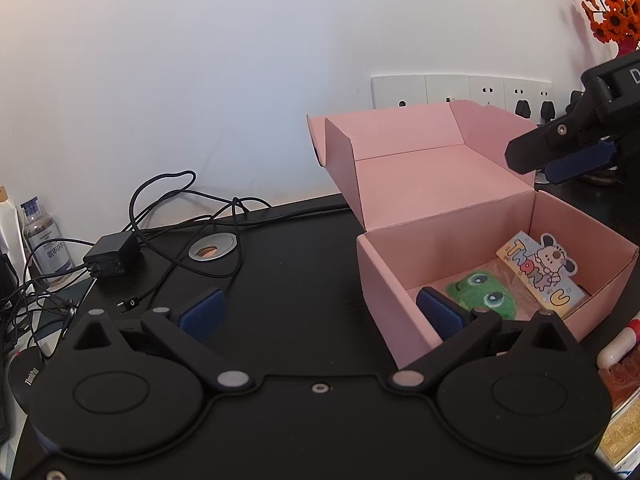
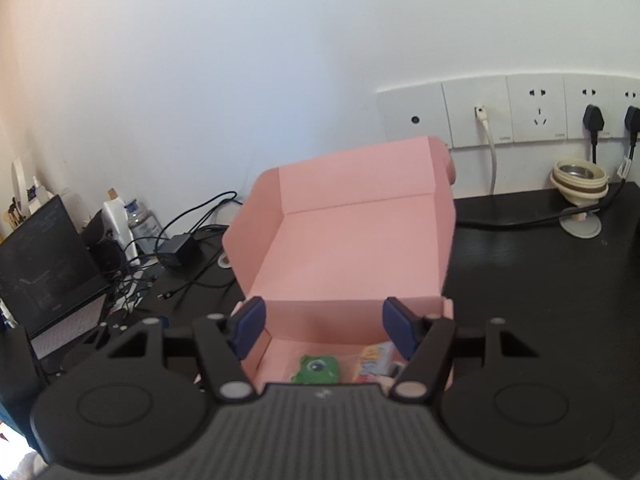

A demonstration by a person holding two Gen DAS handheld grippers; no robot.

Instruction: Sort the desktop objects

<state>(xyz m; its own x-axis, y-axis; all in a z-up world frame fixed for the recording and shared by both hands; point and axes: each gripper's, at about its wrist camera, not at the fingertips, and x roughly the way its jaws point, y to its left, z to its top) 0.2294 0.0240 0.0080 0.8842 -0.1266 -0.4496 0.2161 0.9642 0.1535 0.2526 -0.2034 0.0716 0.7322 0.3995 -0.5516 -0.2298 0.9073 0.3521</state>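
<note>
- My left gripper [image 1: 320, 312] hangs low over the black desk [image 1: 288, 280], its 2 blue pads spread wide with nothing between them; the pad at 3 o'clock sits in front of the near left corner of the pink box [image 1: 452, 248].
- My right gripper [image 2: 324, 324] is above that pink box [image 2: 344, 248], jaws parted about halfway and empty, no pad touching anything.
- From the left wrist view, my right gripper [image 1: 560, 152] shows at 2 o'clock, above the box's far right edge, clear of the cardboard.
- The box stands open, its lid folded back upright toward the white wall at 12 o'clock.
- Inside on the box floor lies a green frog-faced toy [image 1: 484, 292], and just beside it at 3 o'clock a cartoon card [image 1: 540, 272] with a dog picture and coloured letters, leaning against the right wall.
- In the right wrist view the frog toy [image 2: 316, 368] sits at 6 o'clock under my fingers, the card [image 2: 376, 360] touching or nearly touching it; I cannot tell which.
- At 9 o'clock on the desk: a black charger [image 1: 110, 256] amid tangled cables [image 1: 180, 216], and a clear bottle [image 1: 44, 240].
- At 1 o'clock, wall sockets [image 1: 460, 90]; orange flowers [image 1: 612, 8] at the far right.
- At 4 o'clock, some packaged items [image 1: 620, 380] beside the box, too cropped to identify.
</note>
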